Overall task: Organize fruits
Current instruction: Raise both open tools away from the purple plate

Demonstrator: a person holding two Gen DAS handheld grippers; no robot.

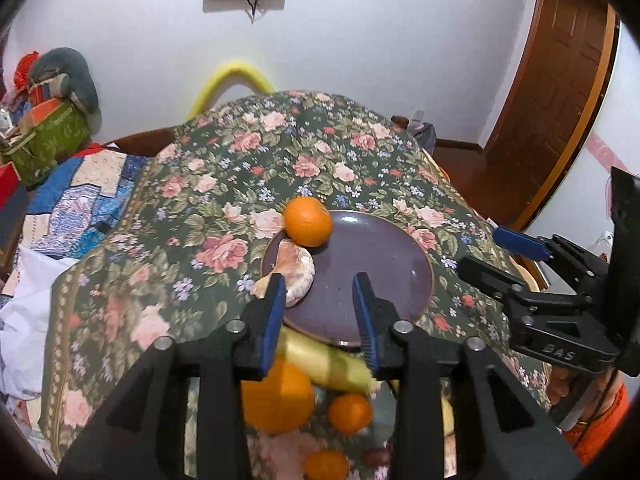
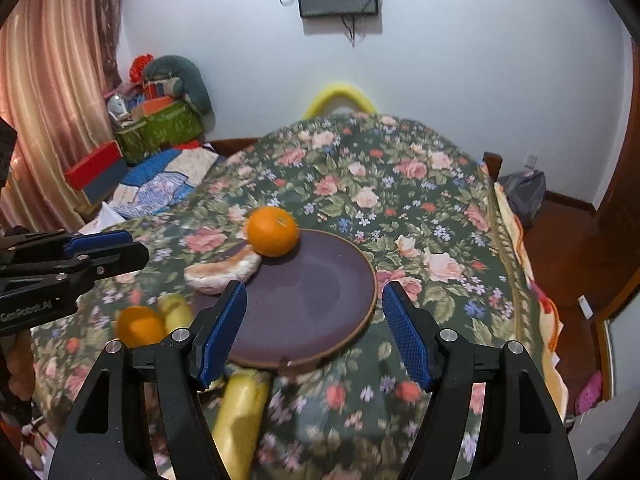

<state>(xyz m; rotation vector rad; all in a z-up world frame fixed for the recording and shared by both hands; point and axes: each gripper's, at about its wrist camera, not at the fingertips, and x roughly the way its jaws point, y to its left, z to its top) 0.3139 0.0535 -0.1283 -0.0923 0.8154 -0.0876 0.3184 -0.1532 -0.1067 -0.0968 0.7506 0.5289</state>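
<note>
now both grippers empty: left gripper [image 1: 322, 292] jaws narrowly apart, right gripper [image 2: 314, 312] jaws wide. banana [image 1: 324, 362] just below left jaws, long axis crosswise; plate [image 2: 320, 292] ahead.

A dark green tablecloth [image 2: 420, 216] patterned with pink roses and small blue flowers covered the table. On it lay a dull purple plate [image 2: 312, 296] with a brown rim. At its far left edge sat a bright orange [image 2: 273, 231], and beside that a pale, whitish-tan peeled fruit [image 2: 222, 274]. Nearer were a yellow banana [image 2: 240, 412] and more oranges [image 1: 278, 398]. The gripper pads [image 2: 406, 336] were blue on black frames. At far left lay a blue patchwork quilt [image 1: 88, 196].
</note>
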